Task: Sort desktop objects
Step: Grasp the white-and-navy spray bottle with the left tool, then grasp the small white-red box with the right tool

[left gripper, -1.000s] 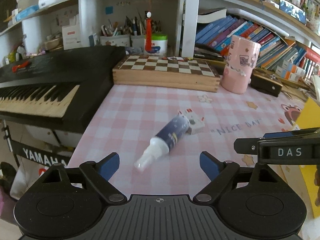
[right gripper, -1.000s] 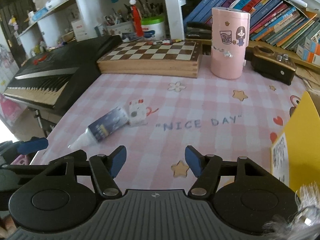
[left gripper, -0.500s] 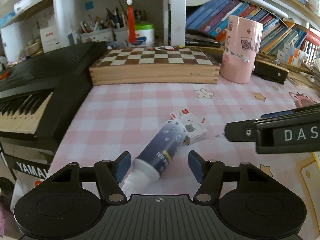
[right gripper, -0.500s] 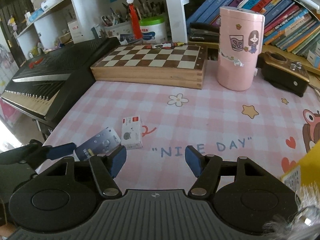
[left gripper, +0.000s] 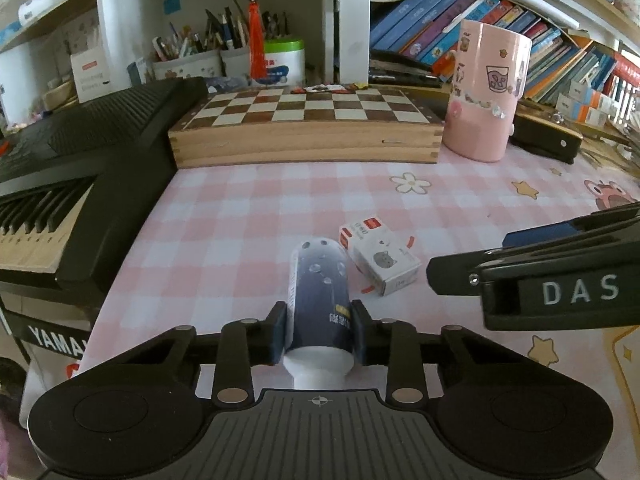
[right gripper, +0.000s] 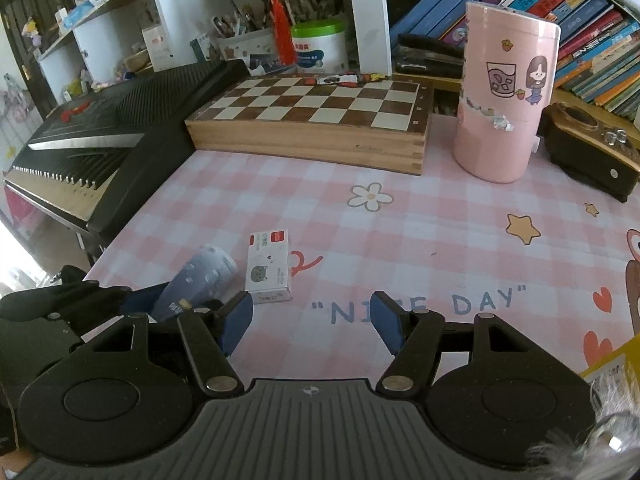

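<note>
A dark blue spray bottle [left gripper: 320,288] with a white cap lies on the pink checked desk mat [left gripper: 248,216]. My left gripper [left gripper: 319,334] is shut on it near the cap end. A small white box [left gripper: 380,260] with a cat picture lies just right of the bottle. In the right wrist view the bottle [right gripper: 200,284] and box [right gripper: 267,270] lie at the left front. My right gripper [right gripper: 312,322] is open and empty above the mat, right of the box.
A wooden chessboard box [left gripper: 308,128] stands at the back, a pink cylinder holder [left gripper: 484,92] to its right, a black keyboard [left gripper: 80,168] on the left. A dark wooden box [right gripper: 592,148] sits far right. Bookshelves line the back. A yellow item [right gripper: 612,360] lies at the right edge.
My left gripper moved forward over the bottle and closed on it. My right gripper moved a little forward and stayed open.
</note>
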Demonstrator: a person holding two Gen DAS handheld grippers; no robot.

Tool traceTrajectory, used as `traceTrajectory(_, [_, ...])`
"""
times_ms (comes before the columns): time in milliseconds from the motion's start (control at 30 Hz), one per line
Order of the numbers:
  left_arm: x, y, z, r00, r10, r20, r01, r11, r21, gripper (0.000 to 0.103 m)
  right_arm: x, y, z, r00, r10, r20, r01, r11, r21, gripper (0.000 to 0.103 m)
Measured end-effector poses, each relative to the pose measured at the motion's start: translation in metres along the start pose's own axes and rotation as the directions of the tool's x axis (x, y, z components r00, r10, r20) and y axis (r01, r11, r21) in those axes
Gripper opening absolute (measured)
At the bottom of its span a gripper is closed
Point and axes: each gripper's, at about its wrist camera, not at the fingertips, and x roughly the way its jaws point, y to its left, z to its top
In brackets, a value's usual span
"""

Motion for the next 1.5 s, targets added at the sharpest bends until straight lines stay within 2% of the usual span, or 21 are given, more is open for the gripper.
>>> traceTrajectory(100, [-0.002, 0.005, -0.001, 1.0, -0.004, -0.005, 0.004, 1.0, -0.005, 0.03, 0.003, 0.001, 0.001, 1.0, 0.004, -0.001, -0.004, 1.0, -0.005, 0.064])
traceTrajectory(333, [-0.021, 0.026, -0.008, 0.999, 0.038, -0.009, -0.039, 0.996, -0.079, 0.031, 0.012, 0.008, 0.006, 1.0, 0.026, -0.004, -0.026, 0.999, -0.043, 0.064])
traceTrajectory(700, [-0.043, 0.033, -0.013, 0.997, 0.078, 0.017, -0.075, 0.988, -0.136, 0.031, 0.038, 0.029, 0.012, 1.0, 0.029, 0.001, -0.028, 0.983, -0.181, 0.062])
traceTrajectory(800, [-0.047, 0.032, -0.012, 0.997, 0.075, 0.021, -0.071, 0.987, -0.144, 0.031, 0.046, 0.034, 0.013, 1.0, 0.019, -0.005, -0.02, 0.977, -0.21, 0.052])
traceTrajectory(967, [-0.053, 0.032, -0.013, 0.998, 0.066, 0.025, -0.062, 0.987, -0.149, 0.03, 0.052, 0.034, 0.011, 1.0, 0.016, -0.016, -0.019, 0.977, -0.214, 0.029])
traceTrajectory(1033, [-0.056, 0.032, -0.013, 0.998, 0.058, 0.022, -0.054, 0.986, -0.157, 0.031, 0.052, 0.035, 0.012, 1.0, 0.014, -0.014, -0.017, 0.976, -0.215, 0.028])
traceTrajectory(1233, [-0.067, 0.03, -0.013, 0.999, 0.033, 0.032, -0.028, 0.989, -0.149, 0.031, 0.032, 0.034, 0.012, 1.0, 0.029, 0.005, -0.028, 0.981, -0.191, 0.028])
traceTrajectory(1500, [-0.091, 0.023, -0.017, 0.999, -0.02, 0.05, 0.026, 0.991, -0.128, 0.031, -0.016, 0.031, 0.0, 0.998, 0.057, 0.038, -0.052, 0.989, -0.137, 0.028])
